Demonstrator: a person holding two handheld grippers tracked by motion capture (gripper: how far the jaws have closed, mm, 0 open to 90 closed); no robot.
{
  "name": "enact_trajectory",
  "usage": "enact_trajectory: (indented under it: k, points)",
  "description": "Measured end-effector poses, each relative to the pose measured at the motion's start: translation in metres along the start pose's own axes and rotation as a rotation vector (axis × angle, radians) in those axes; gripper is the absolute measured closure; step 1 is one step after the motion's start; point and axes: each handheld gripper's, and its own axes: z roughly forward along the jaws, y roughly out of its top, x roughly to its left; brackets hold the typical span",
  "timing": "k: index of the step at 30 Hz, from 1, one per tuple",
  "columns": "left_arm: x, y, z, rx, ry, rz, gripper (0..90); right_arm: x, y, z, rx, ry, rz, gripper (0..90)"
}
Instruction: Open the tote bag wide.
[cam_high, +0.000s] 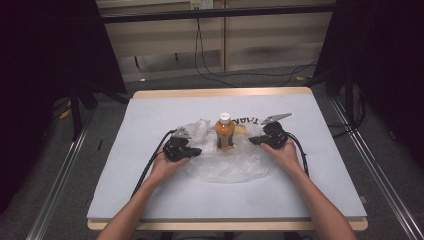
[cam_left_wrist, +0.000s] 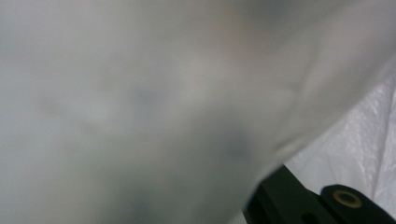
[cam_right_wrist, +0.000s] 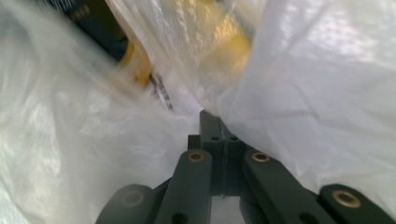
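An orange bottle (cam_high: 224, 132) with a white cap stands upright in the middle of a crumpled clear plastic bag (cam_high: 230, 167) on the table. My left gripper (cam_high: 196, 150) rests at the bag's left edge, where the film bunches up. In the left gripper view the bag (cam_left_wrist: 140, 116) lies blurred against the lens and hides the tips; a bit of black linkage (cam_left_wrist: 292, 198) shows. My right gripper (cam_high: 253, 141) is at the bag's right edge. Its jaws are together in the right gripper view, the right gripper (cam_right_wrist: 211, 122) pinching the film (cam_right_wrist: 327, 93), with the bottle (cam_right_wrist: 229, 42) a yellow blur behind.
A pale blue mat (cam_high: 150, 115) covers the wooden table (cam_high: 220, 92). Black cables (cam_high: 150, 167) trail from both grippers toward the person's forearms. Dark stands and a metal rail (cam_high: 55, 185) flank the table; cords run across the floor behind it.
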Motion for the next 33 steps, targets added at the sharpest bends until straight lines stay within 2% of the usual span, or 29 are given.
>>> enact_trajectory:
  k: [3, 6, 7, 8, 14, 15, 16, 22, 25, 31, 33]
  points:
    - [0.003, -0.005, -0.006, 0.007, -0.009, -0.005, 90.0, -0.003, -0.004, -0.004, -0.013, -0.005, 0.011, 90.0]
    - [0.006, -0.009, -0.008, -0.015, -0.023, -0.019, 90.0, -0.005, -0.008, -0.007, -0.020, -0.006, 0.023, 90.0]
    - [0.005, -0.008, -0.010, 0.007, -0.015, -0.015, 90.0, -0.007, -0.008, -0.007, -0.027, -0.012, 0.018, 90.0]
    - [0.005, -0.009, -0.009, -0.008, -0.013, -0.006, 90.0, -0.008, -0.009, -0.008, -0.027, -0.010, 0.026, 90.0]
    - [0.006, -0.016, -0.020, 0.015, -0.001, 0.010, 90.0, -0.012, -0.011, -0.013, -0.021, -0.045, 0.023, 90.0]
    - [0.006, -0.019, -0.022, 0.009, -0.003, 0.006, 90.0, -0.012, -0.011, -0.014, -0.018, -0.051, 0.026, 90.0]
    - [0.008, -0.023, -0.026, 0.002, -0.005, -0.015, 90.0, -0.013, -0.011, -0.014, -0.020, -0.053, 0.017, 90.0]
    - [0.006, -0.023, -0.027, 0.010, 0.001, -0.008, 90.0, -0.014, -0.012, -0.018, -0.008, -0.073, 0.005, 90.0]
    - [0.002, -0.022, -0.030, 0.000, 0.006, -0.015, 90.0, -0.013, -0.013, -0.021, -0.006, -0.072, 0.004, 90.0]
    - [-0.016, -0.013, -0.043, -0.056, -0.014, 0.029, 90.0, -0.006, -0.005, -0.035, -0.078, -0.029, 0.013, 90.0]
    - [-0.022, -0.011, -0.049, -0.069, -0.023, 0.037, 90.0, -0.001, -0.001, -0.041, -0.092, -0.028, -0.004, 90.0]
